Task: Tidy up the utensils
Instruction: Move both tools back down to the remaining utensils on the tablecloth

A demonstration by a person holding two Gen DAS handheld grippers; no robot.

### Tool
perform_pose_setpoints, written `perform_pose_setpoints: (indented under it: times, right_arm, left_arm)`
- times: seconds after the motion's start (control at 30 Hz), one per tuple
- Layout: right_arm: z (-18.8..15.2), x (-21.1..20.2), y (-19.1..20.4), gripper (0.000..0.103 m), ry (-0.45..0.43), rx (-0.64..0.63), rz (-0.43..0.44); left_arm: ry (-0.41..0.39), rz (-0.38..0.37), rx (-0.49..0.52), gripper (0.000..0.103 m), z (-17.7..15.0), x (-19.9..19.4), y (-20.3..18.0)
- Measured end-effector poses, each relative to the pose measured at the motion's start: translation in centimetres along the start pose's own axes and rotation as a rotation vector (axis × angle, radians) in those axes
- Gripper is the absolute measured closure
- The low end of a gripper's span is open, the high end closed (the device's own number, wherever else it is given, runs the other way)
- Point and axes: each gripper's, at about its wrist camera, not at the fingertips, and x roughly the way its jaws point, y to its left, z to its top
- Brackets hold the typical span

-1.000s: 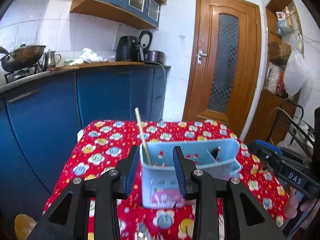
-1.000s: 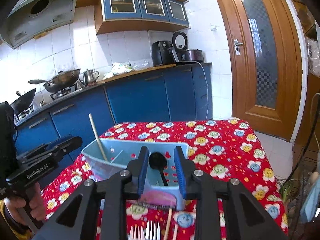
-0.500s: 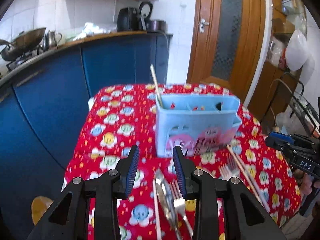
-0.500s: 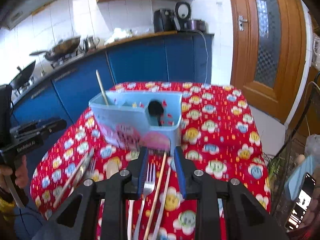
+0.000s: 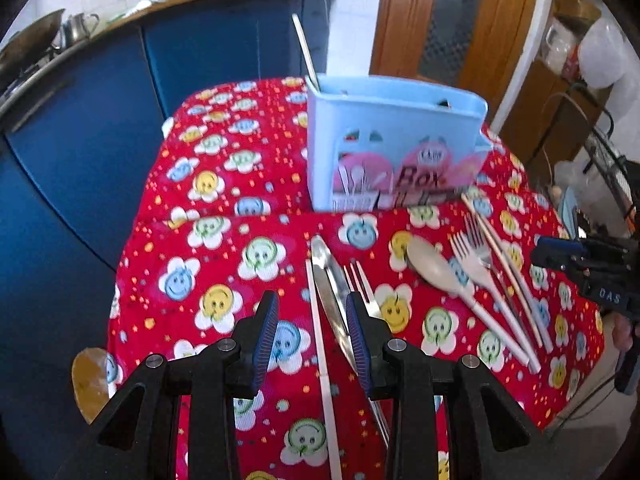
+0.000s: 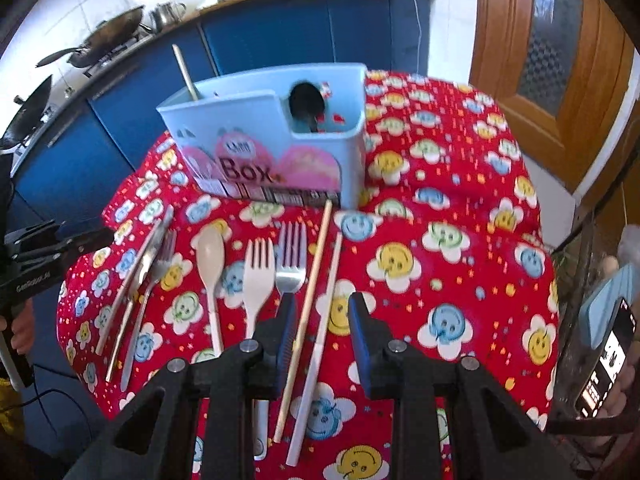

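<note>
A light-blue utensil box [image 5: 394,140] [image 6: 272,140] stands on the red flowered tablecloth [image 5: 224,208]. A chopstick [image 6: 186,72] leans in its left compartment and a black spoon [image 6: 306,104] sits in its right one. My left gripper [image 5: 311,308] hangs open above a white chopstick [image 5: 320,320], a metal knife [image 5: 330,280] and a metal fork [image 5: 360,280]. My right gripper [image 6: 322,312] hangs open above a wooden chopstick [image 6: 312,292] and a white chopstick [image 6: 324,320]. Left of those lie a metal fork [image 6: 291,260], a white fork [image 6: 258,276] and a beige spoon [image 6: 211,252].
Blue kitchen cabinets [image 5: 100,128] stand behind the table, with a wok [image 6: 108,40] and a kettle on the counter. A wooden door [image 6: 560,60] is at the back right. The cloth drops off at the table's edges. A hand holds a phone [image 6: 608,344] at the right.
Both grippers have tipped downward and sunk toward the table. The box has slid up in both views, and the utensils lying on the cloth have come into sight. Jaw gaps look unchanged.
</note>
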Motion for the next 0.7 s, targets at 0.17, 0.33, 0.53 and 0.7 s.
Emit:
perform_pose_setpoints:
  times: [0.17, 0.33, 0.53, 0.7]
  right_arm:
    - [0.0, 1.4, -0.1, 0.074, 0.082, -0.001, -0.012]
    - [0.1, 2.4, 0.1, 0.075, 0.142, -0.016, -0.012]
    - [0.4, 3.1, 0.2, 0.078, 0.188, -0.02, -0.004]
    - [1.0, 3.5, -0.1, 0.08, 0.212, -0.008, 0.006]
  left_arm:
    - [0.067, 0.01, 0.022, 0.067, -0.4, 1.2, -0.2]
    - [0.124, 0.013, 0.028, 0.067, -0.7, 2.3, 0.0]
    - [0.151, 0.015, 0.047, 0.073, -0.8, 2.9, 0.1]
    - [0.181, -0.01, 0.05, 0.085, -0.8, 3.4, 0.2]
